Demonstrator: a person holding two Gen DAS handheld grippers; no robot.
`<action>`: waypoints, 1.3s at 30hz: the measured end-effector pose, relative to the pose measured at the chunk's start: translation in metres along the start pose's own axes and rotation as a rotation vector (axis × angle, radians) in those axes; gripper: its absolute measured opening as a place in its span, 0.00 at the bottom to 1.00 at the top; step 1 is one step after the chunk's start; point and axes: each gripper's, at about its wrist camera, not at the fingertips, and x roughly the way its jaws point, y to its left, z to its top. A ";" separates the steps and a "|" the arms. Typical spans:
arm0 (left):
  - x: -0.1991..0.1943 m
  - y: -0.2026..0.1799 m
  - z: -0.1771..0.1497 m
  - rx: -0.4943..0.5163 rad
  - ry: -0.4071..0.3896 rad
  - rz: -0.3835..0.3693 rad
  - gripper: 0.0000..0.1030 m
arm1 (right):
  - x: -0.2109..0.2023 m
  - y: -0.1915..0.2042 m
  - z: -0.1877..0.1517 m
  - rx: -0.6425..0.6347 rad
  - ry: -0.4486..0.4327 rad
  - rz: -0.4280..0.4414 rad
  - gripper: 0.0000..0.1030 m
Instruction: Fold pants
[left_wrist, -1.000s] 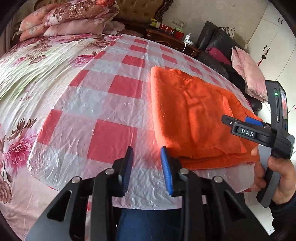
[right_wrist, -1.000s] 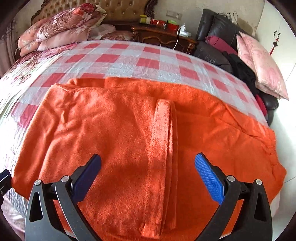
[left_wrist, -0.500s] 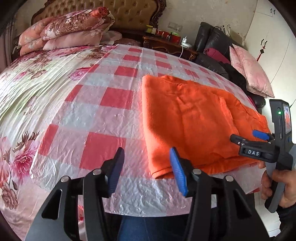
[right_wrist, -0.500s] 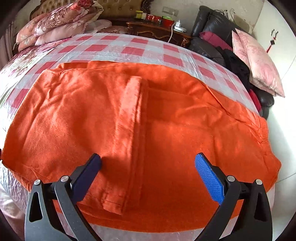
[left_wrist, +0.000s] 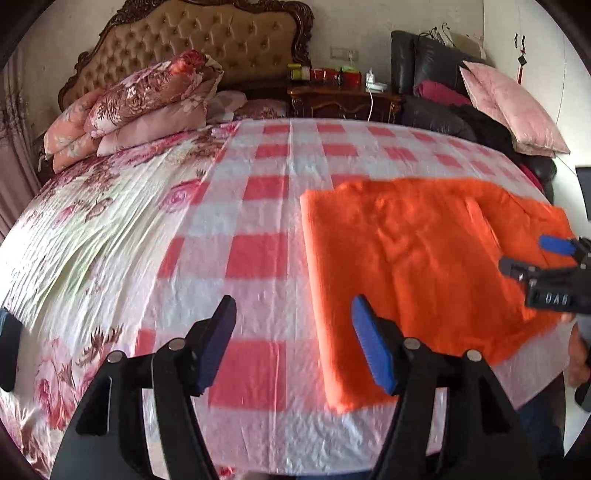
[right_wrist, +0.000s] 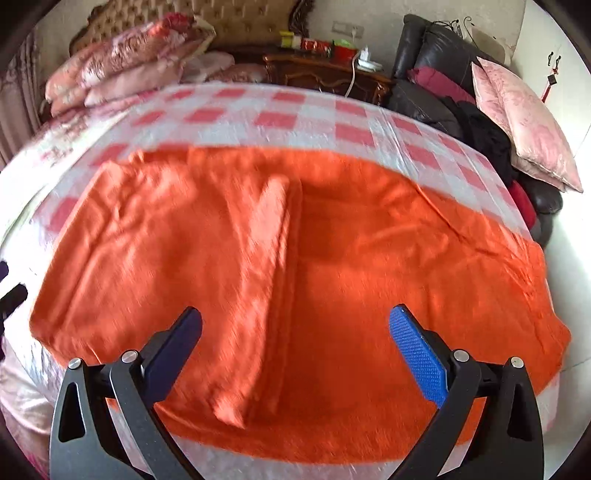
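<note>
The folded orange fleece pants (right_wrist: 295, 280) lie flat on the red-and-white checked plastic sheet (left_wrist: 258, 206) covering the bed. The left gripper (left_wrist: 293, 339) and right gripper (right_wrist: 295, 354) are both released, above the fabric, grasping nothing.

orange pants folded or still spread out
Folded: the orange pants lie as a flat layered rectangle on the checkered sheet, one hem edge lying across the top.

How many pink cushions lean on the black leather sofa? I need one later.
1: a pink cushion leans on the black leather sofa, right of the bed. Dark clothes piled there may hide others.
</note>
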 end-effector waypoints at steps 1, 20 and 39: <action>0.007 -0.004 0.015 0.007 -0.016 0.007 0.62 | 0.002 0.001 0.006 0.000 -0.009 -0.004 0.95; 0.045 0.019 0.009 -0.225 0.146 -0.093 0.54 | 0.048 -0.013 0.050 0.071 0.041 0.001 0.95; 0.029 0.024 -0.051 -0.445 0.232 -0.342 0.17 | 0.045 -0.005 0.023 0.027 0.062 0.023 0.95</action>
